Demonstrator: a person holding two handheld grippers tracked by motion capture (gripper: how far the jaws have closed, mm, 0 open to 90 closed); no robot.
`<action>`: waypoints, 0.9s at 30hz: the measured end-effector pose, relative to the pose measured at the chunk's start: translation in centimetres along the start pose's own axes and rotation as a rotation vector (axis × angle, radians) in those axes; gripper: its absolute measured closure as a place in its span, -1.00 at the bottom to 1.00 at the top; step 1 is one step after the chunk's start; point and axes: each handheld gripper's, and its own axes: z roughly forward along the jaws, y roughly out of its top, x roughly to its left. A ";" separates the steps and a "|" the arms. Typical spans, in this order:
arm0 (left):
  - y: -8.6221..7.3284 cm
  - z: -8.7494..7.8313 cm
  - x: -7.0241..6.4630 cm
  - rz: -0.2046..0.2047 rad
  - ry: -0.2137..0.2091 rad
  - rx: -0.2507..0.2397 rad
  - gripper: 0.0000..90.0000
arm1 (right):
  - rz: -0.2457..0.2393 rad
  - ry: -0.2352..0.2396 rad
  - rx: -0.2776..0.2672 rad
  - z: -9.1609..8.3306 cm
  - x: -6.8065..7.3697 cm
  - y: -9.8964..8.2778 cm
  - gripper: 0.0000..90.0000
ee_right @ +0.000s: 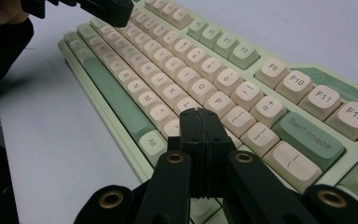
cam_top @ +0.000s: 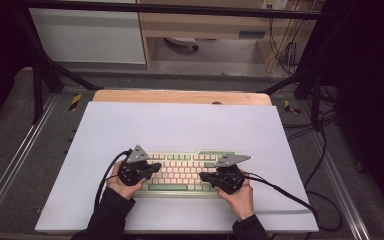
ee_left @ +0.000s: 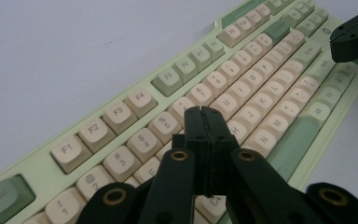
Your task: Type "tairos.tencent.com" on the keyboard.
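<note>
Both grippers, left gripper (cam_top: 152,168) and right gripper (cam_top: 206,176), are squeezed tight with nothing inside, like fingers ready to poke the keyboard (cam_top: 187,159) keys

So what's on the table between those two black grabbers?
In the high view, the middle keys of the keyboard lie between the left gripper and the right gripper; nothing else sits there.

Matt plastic keyboard (cam_top: 185,171) lies on a smooth white sheet (cam_top: 180,125) over wood.
</note>
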 end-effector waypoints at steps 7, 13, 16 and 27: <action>0.1 1.4 -0.1 0.005 0.010 0.022 1.00 | 0.001 0.002 -0.004 0.0 0.0 0.0 0.99; -0.2 2.2 -0.1 0.006 0.013 0.038 1.00 | 0.000 0.001 -0.004 0.0 0.0 0.0 1.00; -0.3 2.5 -0.1 0.006 0.013 0.038 1.00 | 0.000 0.001 -0.003 0.0 0.0 0.0 1.00; -0.5 2.2 -0.2 0.015 0.007 0.030 1.00 | -0.004 -0.003 -0.010 -0.2 0.0 0.1 1.00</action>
